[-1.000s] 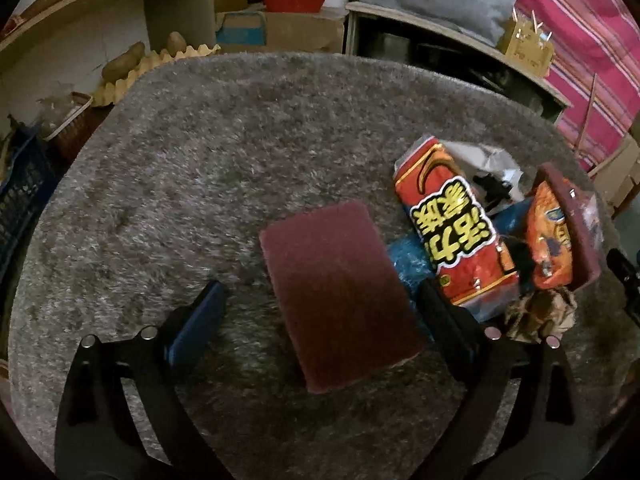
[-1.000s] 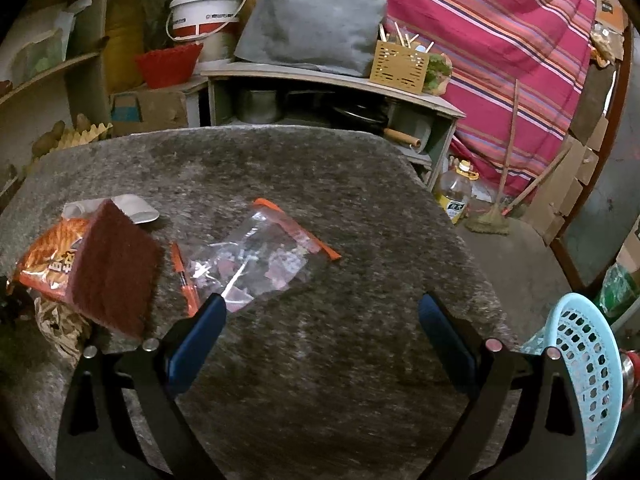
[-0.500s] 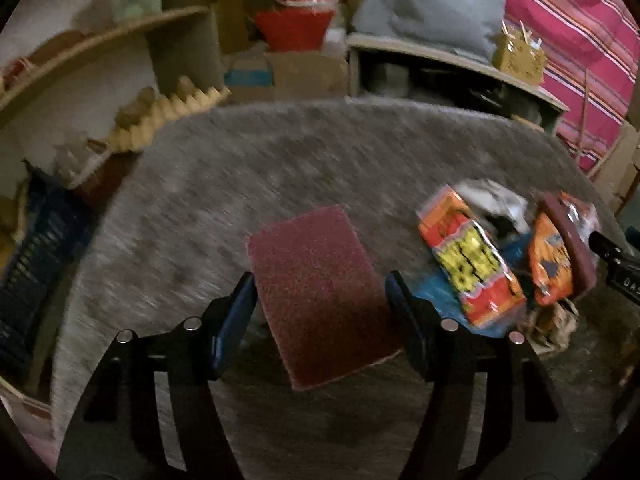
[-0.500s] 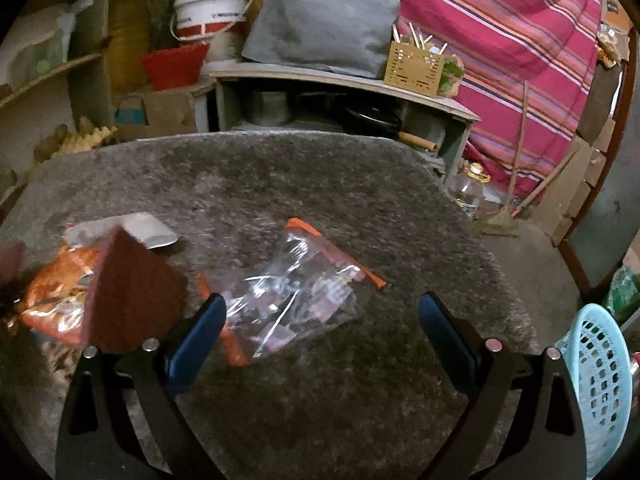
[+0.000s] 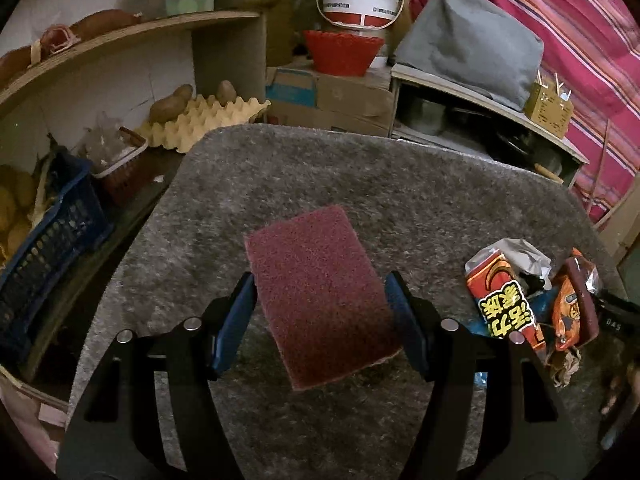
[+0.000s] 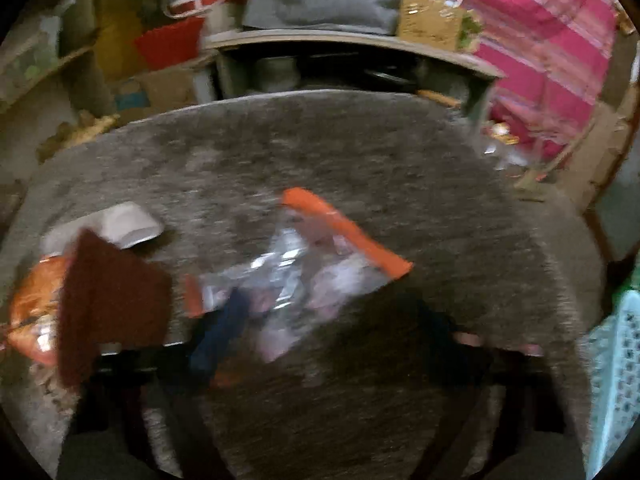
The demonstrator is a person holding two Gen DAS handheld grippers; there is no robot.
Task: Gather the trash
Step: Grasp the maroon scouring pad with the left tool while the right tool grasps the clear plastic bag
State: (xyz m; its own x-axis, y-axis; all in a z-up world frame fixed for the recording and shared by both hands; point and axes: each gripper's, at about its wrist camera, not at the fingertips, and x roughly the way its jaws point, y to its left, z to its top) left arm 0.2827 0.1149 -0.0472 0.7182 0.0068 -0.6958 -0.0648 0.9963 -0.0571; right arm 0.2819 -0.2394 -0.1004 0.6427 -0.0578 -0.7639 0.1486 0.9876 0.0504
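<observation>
My left gripper (image 5: 320,320) is shut on a maroon scouring pad (image 5: 316,280), its pads pressing the pad's two long edges, and holds it above the grey shaggy table cover (image 5: 360,176). To the right lie a red snack packet (image 5: 500,304), an orange packet (image 5: 568,312) and a second maroon pad (image 5: 584,304) on edge. The right wrist view is blurred. There my right gripper (image 6: 330,330) is closing over a clear plastic bag (image 6: 304,280) with an orange zip strip. The bag's near end lies between the jaws, and the right finger stands clear of it.
A light blue basket (image 6: 616,380) stands off the table's right side. A white crumpled cup (image 6: 128,224) and an orange pen (image 6: 194,296) lie near the bag. A blue crate (image 5: 48,240), an egg tray (image 5: 208,120) and shelves crowd the left.
My left gripper closed on the maroon pad and lifted it off the cover. My right gripper sank toward the clear bag and its jaws drew closer together.
</observation>
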